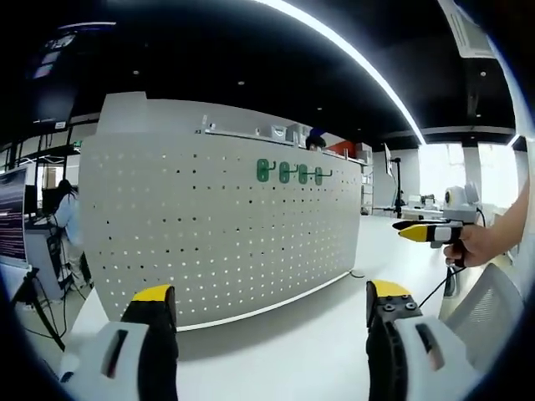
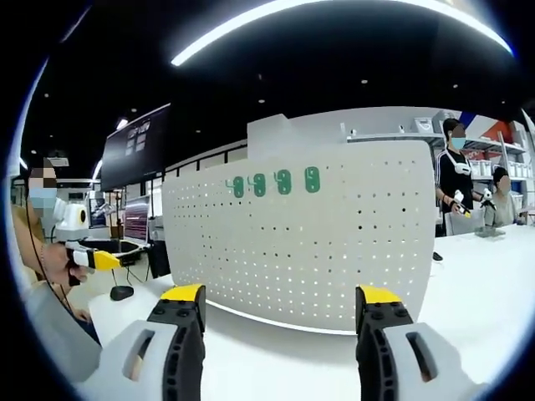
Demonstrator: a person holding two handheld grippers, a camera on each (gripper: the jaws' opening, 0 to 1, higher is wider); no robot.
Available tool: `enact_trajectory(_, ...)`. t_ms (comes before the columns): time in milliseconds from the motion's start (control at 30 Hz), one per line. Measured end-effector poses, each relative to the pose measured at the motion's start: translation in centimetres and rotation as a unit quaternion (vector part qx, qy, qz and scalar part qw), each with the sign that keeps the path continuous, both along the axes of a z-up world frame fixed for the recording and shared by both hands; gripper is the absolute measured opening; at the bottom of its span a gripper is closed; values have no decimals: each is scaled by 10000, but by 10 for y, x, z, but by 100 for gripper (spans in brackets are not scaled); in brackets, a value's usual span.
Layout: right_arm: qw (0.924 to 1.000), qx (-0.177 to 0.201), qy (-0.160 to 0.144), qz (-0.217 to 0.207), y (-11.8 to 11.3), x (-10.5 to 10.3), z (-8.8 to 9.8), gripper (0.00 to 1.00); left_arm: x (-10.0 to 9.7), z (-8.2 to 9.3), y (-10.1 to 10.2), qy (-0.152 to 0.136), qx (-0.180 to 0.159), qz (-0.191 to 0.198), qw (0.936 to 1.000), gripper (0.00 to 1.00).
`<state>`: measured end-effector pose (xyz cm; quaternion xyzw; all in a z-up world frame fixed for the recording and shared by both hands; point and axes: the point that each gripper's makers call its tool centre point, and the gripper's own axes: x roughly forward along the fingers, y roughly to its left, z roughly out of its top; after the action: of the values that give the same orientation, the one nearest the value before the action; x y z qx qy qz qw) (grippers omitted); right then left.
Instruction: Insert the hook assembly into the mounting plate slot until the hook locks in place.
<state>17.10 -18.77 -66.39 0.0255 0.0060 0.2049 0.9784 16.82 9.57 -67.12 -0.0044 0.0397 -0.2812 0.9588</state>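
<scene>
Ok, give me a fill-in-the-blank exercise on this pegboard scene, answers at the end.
1. The hooks hanging on the pegboard are coloured ____.
2. The number of hooks in the row is ____.
3. The jaws of the left gripper and the right gripper stand ____, holding nothing.
4. The jaw tips are coloured ____.

Answers: green; four; open; yellow

Left gripper [image 1: 272, 305] jaws wide apart, empty; right gripper [image 2: 280, 305] likewise.

- One white pegboard mounting plate [image 1: 226, 225].
- Four green hooks [image 1: 289, 173] on it.
- Two grippers: left gripper [image 1: 272, 322], right gripper [image 2: 280, 322].
- Two people [image 2: 456, 180] behind the board.
</scene>
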Motion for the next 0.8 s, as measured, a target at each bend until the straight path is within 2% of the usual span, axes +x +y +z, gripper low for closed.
enact_trajectory(200, 10000, 22, 48, -7, -3, -11, -4, 72, -6, -4, 6, 48, -43, 71, 10000, 98)
enact_trajectory(433, 10000, 11, 32, -5, -6, -16, -1, 72, -11, -7, 14, 81, -62, 133, 9999, 99)
enact_trajectory(800, 10000, -13, 79, -45, -12, -28, -4, 72, -17, -4, 16, 79, -42, 159, 9998, 99)
